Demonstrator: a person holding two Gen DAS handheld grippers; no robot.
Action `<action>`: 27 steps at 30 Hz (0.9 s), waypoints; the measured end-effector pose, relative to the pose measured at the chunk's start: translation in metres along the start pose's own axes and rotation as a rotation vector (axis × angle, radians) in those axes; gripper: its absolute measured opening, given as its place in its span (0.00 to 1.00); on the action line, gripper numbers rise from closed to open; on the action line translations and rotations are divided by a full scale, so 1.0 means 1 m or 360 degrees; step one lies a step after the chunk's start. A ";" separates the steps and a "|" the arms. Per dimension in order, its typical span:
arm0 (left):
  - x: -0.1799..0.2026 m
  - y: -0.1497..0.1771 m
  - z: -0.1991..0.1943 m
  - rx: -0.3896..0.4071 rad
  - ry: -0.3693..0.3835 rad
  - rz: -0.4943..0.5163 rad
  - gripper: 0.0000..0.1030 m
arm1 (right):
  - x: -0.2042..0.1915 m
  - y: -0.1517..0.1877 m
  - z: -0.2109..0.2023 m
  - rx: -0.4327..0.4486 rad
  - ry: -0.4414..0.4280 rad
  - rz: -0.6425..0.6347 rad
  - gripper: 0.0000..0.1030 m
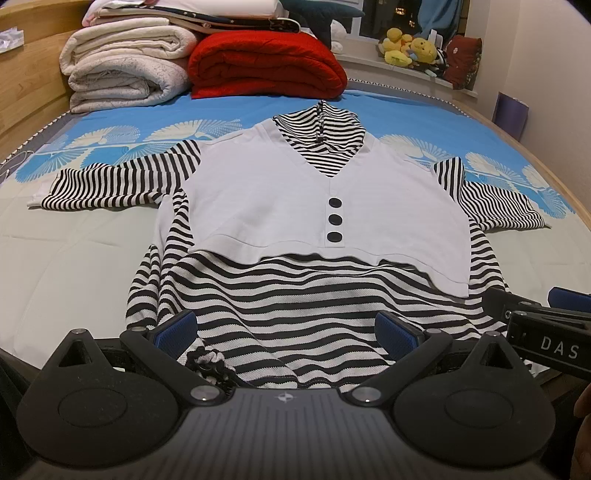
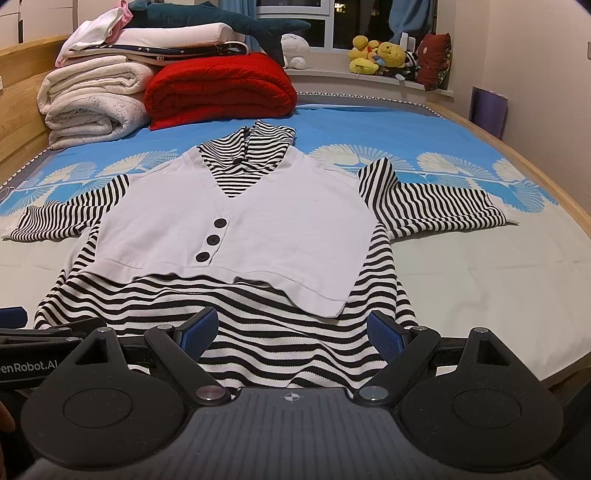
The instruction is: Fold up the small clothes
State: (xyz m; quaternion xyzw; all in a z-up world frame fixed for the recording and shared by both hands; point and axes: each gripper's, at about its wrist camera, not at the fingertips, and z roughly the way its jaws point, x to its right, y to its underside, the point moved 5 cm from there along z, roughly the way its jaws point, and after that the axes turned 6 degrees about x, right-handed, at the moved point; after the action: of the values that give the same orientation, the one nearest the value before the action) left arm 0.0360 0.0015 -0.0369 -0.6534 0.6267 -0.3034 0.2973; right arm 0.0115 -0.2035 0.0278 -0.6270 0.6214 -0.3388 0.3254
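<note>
Left wrist view first: the left claw (image 1: 286, 328) sits low at the near edge of the bed (image 1: 74, 258), fingers spread wide, gripping nothing, with the striped hem of the top (image 1: 295, 221) lying between and under them. Off to its right, the right claw pokes into frame as a dark arm marked "DAS", just beside the hem's corner. A small frilly black-and-white bit (image 1: 207, 362) shows by the left finger here, and the other camera doesn't catch it.

Right wrist view now: the right claw (image 2: 291, 332) is released too, blue pads (image 2: 384, 332) apart over the same hem, nothing pinched. The left claw's arm edges in at the far left.

The top lies flat and face up in the middle of the bed, sleeves stretched out to both sides, white vest panel with three black buttons (image 2: 212, 240) over the stripes, hood toward the window.

Beyond it, a red blanket (image 2: 221, 90) and a cream stack (image 2: 92, 99) sit side by side at the head end. This view shows a teal shark toy (image 2: 221, 18) on top of the pile, only partly seen from the left. Yellow plushies (image 2: 380, 53) line the sill.
</note>
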 end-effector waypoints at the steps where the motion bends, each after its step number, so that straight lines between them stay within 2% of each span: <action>1: 0.000 0.000 0.000 0.0000 0.0000 -0.0001 0.99 | 0.000 0.000 0.000 0.0000 0.0000 0.0000 0.86; 14: -0.001 -0.001 0.000 0.0000 -0.0004 -0.0015 0.99 | 0.000 0.000 0.000 0.0003 0.0000 0.0001 0.86; 20: -0.014 -0.037 -0.011 0.0118 -0.0008 -0.0030 0.99 | 0.004 -0.002 0.000 0.0018 0.0018 0.0035 0.86; 23: -0.024 -0.073 -0.017 0.0249 -0.0034 0.0021 0.94 | 0.006 -0.004 -0.001 0.0035 0.0031 0.0059 0.85; 25: -0.034 -0.102 -0.016 0.0342 -0.0028 0.0036 0.83 | 0.007 -0.006 -0.002 0.0056 0.0034 0.0070 0.81; 26: -0.044 -0.117 -0.016 0.0415 0.0030 -0.0026 0.71 | 0.007 -0.007 -0.002 0.0073 0.0026 0.0077 0.77; 27: -0.052 -0.135 -0.020 0.0501 0.0058 -0.0046 0.61 | 0.007 -0.009 -0.003 0.0087 0.0014 0.0084 0.69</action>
State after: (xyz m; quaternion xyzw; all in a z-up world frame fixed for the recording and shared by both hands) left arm 0.1052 0.0587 0.0782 -0.6020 0.5671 -0.4141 0.3802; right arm 0.0140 -0.2106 0.0366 -0.5998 0.6297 -0.3496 0.3486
